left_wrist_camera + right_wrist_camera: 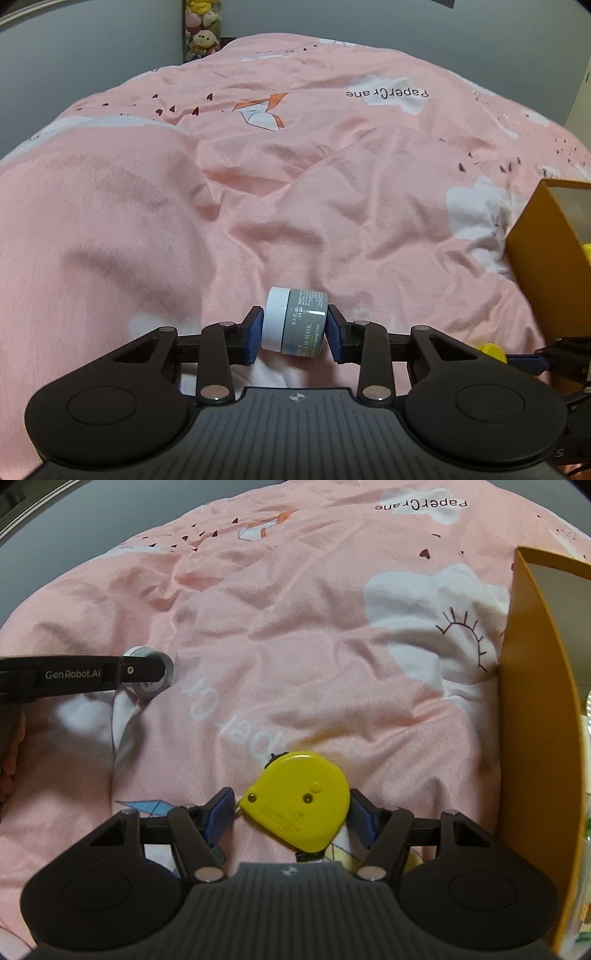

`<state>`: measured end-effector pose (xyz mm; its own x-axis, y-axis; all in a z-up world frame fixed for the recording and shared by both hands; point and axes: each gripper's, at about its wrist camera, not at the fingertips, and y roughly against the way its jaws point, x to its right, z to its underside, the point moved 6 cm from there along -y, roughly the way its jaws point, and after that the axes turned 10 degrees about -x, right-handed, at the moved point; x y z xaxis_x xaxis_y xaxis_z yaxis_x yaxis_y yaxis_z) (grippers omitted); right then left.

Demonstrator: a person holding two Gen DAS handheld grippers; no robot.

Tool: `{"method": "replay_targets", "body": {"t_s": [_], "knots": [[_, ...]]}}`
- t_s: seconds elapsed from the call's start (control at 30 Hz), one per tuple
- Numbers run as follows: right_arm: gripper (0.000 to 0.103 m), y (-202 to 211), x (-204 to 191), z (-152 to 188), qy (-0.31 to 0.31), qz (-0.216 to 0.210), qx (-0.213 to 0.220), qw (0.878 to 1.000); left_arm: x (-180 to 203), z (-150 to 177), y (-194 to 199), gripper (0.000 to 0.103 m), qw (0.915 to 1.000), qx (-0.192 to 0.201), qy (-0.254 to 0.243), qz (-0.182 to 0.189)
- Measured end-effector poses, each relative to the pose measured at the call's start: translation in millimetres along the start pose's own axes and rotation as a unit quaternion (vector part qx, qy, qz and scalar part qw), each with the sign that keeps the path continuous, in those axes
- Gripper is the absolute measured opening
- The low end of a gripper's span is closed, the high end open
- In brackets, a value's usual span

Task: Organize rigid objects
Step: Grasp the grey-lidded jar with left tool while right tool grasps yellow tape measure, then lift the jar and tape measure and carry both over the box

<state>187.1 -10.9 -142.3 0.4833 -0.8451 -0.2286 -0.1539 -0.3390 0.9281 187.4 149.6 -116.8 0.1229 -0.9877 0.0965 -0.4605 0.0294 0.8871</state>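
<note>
Pink quilt (332, 206), printed with white clouds and paper cranes, covers the bed under both tongs. The left tongs (294, 330) hold a small jar (295, 321) lying on its side: the blue pads press its white lid on one side and its grey base on the other. Seen from the right wrist, the jar (153, 672) sits at the tip of the left tongs (147, 670), low against the quilt.

The right tongs (291, 814) straddle a yellow tape measure (301, 801) that lies flat on the quilt. One pad touches its edge while the other stands just clear of it, so the tongs are released. An orange box (532, 709) stands just beside them, at the picture's right edge.
</note>
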Motion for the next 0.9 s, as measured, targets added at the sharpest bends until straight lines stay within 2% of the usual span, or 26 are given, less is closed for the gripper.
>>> {"method": "replay_targets", "body": {"t_s": [0.13, 0.43, 0.53, 0.6, 0.73, 0.9], "knots": [[0.065, 9.2, -1.6, 7.1, 0.007, 0.003, 0.006, 1.000, 16.2, 7.6, 15.0, 0.040, 1.0000, 0.009, -0.002, 0.000], [0.065, 47.7, -8.1, 13.3, 0.029, 0.019, 0.053, 0.998, 62.6, 21.6, 53.1, 0.039, 0.9971, 0.035, -0.014, 0.066], [0.065, 67.4, -10.3, 15.2, 0.044, 0.027, 0.076, 0.996, 72.2, 18.5, 65.3, 0.039, 0.9942, 0.045, -0.005, 0.098], [0.065, 83.6, -11.8, 16.1, 0.057, 0.043, 0.093, 0.993, 81.5, 14.3, 75.5, 0.039, 0.9927, 0.057, -0.010, 0.106], [0.065, 119.7, -6.4, 16.8, 0.064, 0.049, 0.121, 0.989, 104.4, 7.4, 93.9, 0.039, 0.9897, 0.077, -0.019, 0.119], [0.065, 158.9, 17.5, 17.8, 0.059, 0.064, 0.139, 0.986, 140.2, -1.4, 111.1, 0.039, 0.9853, 0.093, -0.044, 0.137]]}}
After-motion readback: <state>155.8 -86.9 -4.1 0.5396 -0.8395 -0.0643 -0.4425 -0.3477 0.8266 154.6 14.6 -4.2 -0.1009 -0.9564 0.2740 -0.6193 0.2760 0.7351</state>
